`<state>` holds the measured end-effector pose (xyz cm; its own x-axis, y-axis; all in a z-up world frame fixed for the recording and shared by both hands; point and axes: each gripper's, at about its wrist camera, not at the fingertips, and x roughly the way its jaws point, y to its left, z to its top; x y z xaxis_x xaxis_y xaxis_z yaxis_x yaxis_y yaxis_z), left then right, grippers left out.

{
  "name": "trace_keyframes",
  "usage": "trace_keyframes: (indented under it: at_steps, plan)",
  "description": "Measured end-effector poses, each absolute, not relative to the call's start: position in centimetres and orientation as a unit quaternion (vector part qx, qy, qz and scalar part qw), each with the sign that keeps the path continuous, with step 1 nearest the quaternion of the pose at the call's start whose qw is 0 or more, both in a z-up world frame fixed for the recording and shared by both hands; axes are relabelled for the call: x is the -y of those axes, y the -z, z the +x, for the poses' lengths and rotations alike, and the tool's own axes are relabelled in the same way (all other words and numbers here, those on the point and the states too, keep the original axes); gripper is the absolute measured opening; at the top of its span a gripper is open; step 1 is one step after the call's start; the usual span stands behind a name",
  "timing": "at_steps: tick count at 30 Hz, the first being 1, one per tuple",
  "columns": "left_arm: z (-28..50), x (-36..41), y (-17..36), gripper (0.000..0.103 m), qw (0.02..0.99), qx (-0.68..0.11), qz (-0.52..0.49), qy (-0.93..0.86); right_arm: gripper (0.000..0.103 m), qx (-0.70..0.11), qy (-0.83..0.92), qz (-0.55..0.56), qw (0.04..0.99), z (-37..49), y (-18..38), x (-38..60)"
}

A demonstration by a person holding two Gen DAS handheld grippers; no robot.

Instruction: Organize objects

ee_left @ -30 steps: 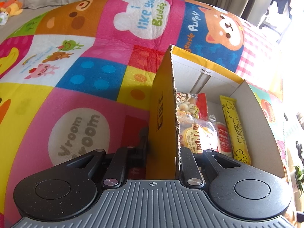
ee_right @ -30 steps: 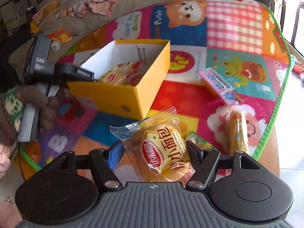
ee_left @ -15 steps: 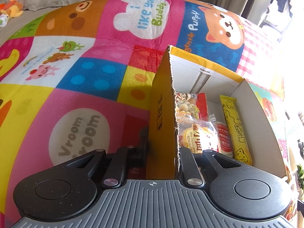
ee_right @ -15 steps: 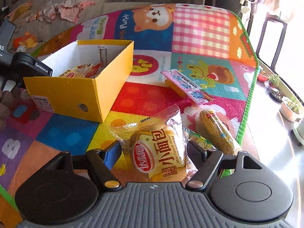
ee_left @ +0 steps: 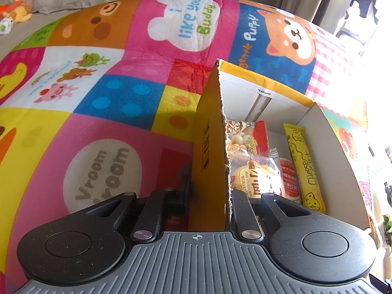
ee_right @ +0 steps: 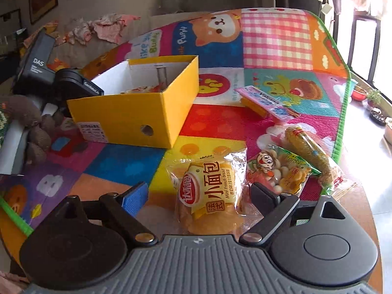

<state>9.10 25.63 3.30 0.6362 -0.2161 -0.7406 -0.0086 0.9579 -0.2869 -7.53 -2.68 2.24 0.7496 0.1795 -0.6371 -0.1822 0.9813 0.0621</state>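
Left wrist view puts us right on the yellow box (ee_left: pixel 208 147): our left gripper (ee_left: pixel 208 196) has its fingers (ee_left: pixel 241 208) closed narrow on the near side wall, one finger outside, one inside. Within the box we see a bag of round biscuits (ee_left: pixel 241 134), a mini bread packet (ee_left: pixel 257 178), a red-labelled pack (ee_left: pixel 290 178) and a yellow cheese stick (ee_left: pixel 303 164) lying along the right wall. The box sits on a bright cartoon play mat (ee_left: pixel 98 98).

From the right wrist view, our right gripper (ee_right: pixel 198 196) has its fingers (ee_right: pixel 136 194) spread wide, and between them a mini French bread packet (ee_right: pixel 208 193) lies on the mat without touching either finger. Just to its right lies a green-edged biscuit bag (ee_right: pixel 279 171), touching a wrapped corn cob (ee_right: pixel 308 149). Farther back a pink flat box (ee_right: pixel 264 103) lies apart, beside the yellow box.
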Motion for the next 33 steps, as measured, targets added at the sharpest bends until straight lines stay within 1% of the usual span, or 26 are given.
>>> trace_keyframes:
  at_steps: [6, 7, 9, 12, 15, 19, 24, 29, 31, 33]
  plan:
    - [9.1, -25.7, -3.3, 0.017, 0.895, -0.422, -0.133, 0.059, 0.091, -0.303, -0.086, -0.005, 0.949, -8.4, -3.6, 3.5]
    - [9.1, -25.7, -3.3, 0.017, 0.895, -0.422, -0.133, 0.059, 0.092, -0.292, -0.081, -0.006, 0.953, -8.5, -4.2, 4.0]
    - [9.1, -25.7, -3.3, 0.017, 0.895, -0.421, -0.135, 0.059, 0.098, -0.270, -0.060, -0.009, 0.961, -8.7, -5.3, 5.3]
    - [9.0, -25.7, -3.3, 0.017, 0.895, -0.421, -0.136, 0.059, 0.098, -0.254, -0.020, -0.014, 0.967, -8.0, -6.4, 7.4]
    - [9.0, -25.7, -3.3, 0.017, 0.895, -0.420, -0.135, 0.059, 0.098, -0.274, 0.005, 0.001, 0.962, -6.4, -6.3, 9.6]
    - [9.1, -25.6, -3.3, 0.017, 0.895, -0.420, -0.135, 0.060, 0.098, -0.313, 0.003, 0.049, 0.949, -4.7, -4.8, 11.5]
    - [9.2, -25.5, -3.4, 0.017, 0.895, -0.423, -0.133, 0.060, 0.098, -0.320, 0.031, 0.046, 0.946, -3.7, -3.0, 11.9]
    - [9.2, -25.6, -3.4, 0.017, 0.894, -0.422, -0.135, 0.060, 0.098, -0.343, -0.006, 0.111, 0.933, -4.0, -2.6, 12.9]
    - [9.2, -25.6, -3.4, 0.017, 0.894, -0.424, -0.134, 0.060, 0.098, -0.335, -0.027, 0.103, 0.936, -4.9, -3.1, 12.0]
    - [9.2, -25.6, -3.4, 0.017, 0.894, -0.424, -0.134, 0.060, 0.098, -0.320, -0.028, 0.070, 0.945, -5.9, -3.8, 10.5]
